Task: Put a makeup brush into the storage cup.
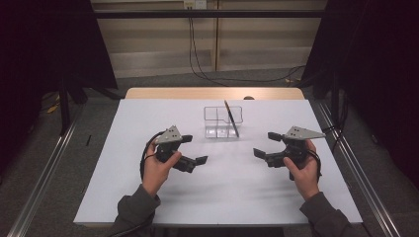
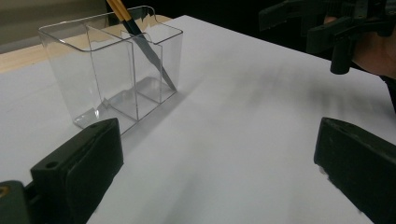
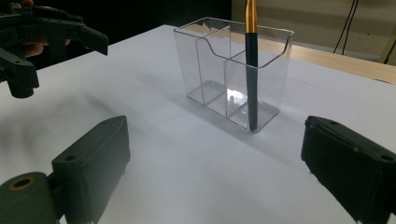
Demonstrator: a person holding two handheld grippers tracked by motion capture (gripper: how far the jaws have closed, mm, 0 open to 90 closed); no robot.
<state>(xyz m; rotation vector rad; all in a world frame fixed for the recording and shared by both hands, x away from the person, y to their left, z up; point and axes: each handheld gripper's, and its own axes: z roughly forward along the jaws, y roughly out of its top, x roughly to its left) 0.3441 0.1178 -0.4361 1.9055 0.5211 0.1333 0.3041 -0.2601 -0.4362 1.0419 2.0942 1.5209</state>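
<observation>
currently the left gripper [image 1: 195,149] hovers low over the white table [image 1: 123,173] with its jaws spread wide and nothing between them, held in the person's left hand [image 1: 157,168]. opposite it, well apart, the right gripper [image 1: 264,145] sits in the right hand [image 1: 304,170], jaws likewise spread and empty, pointing inward toward the other. between and beyond the two stands a clear plastic organizer [image 1: 217,123] with several compartments. a brush [image 1: 230,118] with a yellow and black handle leans tilted in its right-hand compartment, upper end sticking out above the rim.
</observation>
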